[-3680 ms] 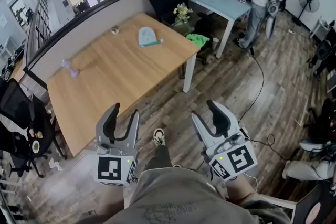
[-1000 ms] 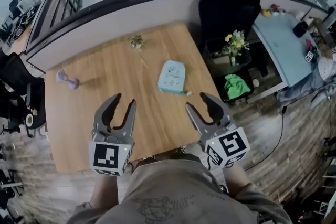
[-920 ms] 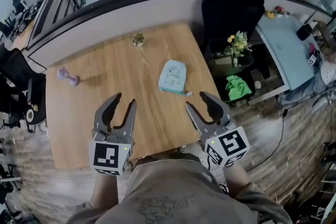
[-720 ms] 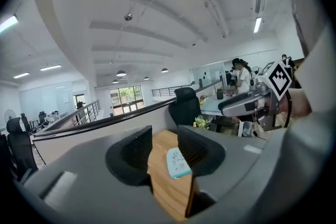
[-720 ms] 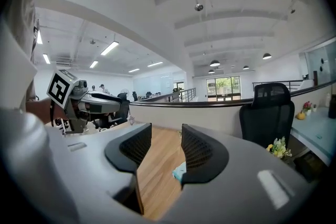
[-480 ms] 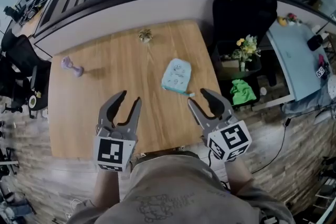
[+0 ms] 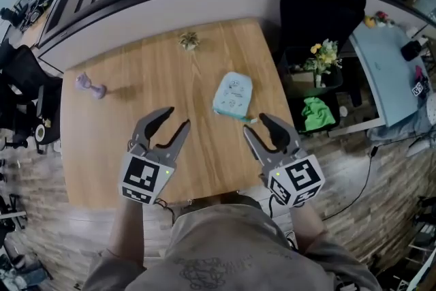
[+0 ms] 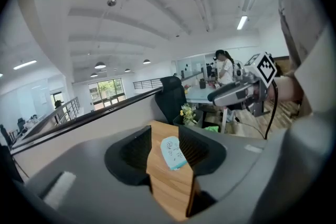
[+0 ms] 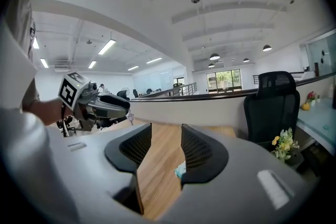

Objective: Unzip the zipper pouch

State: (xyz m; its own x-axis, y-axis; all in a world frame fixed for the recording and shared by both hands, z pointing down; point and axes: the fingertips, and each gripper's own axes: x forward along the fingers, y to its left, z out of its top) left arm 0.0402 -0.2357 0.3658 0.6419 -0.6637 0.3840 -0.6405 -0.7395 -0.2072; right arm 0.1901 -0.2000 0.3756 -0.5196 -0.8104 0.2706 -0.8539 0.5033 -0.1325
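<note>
A pale blue zipper pouch (image 7: 233, 95) lies flat on the wooden table (image 7: 136, 119), near its right edge. In the left gripper view the pouch (image 8: 172, 151) shows far off between the jaws. In the right gripper view only a corner of the pouch (image 9: 180, 169) peeks past the right jaw. My left gripper (image 7: 173, 127) hovers over the table's near part, left of the pouch, its jaws opening with nothing between them. My right gripper (image 7: 262, 127) is open and empty, just short of the pouch's near right corner.
A small purple dumbbell (image 7: 89, 85) lies at the table's left. A little potted plant (image 7: 189, 41) stands near the far edge. A black office chair (image 7: 320, 7) and a bin with flowers (image 7: 321, 61) stand right of the table. A low wall runs behind.
Both grippers have moved forward over the table toward the pouch. The left gripper has tilted to the right and its jaws have spread a little.
</note>
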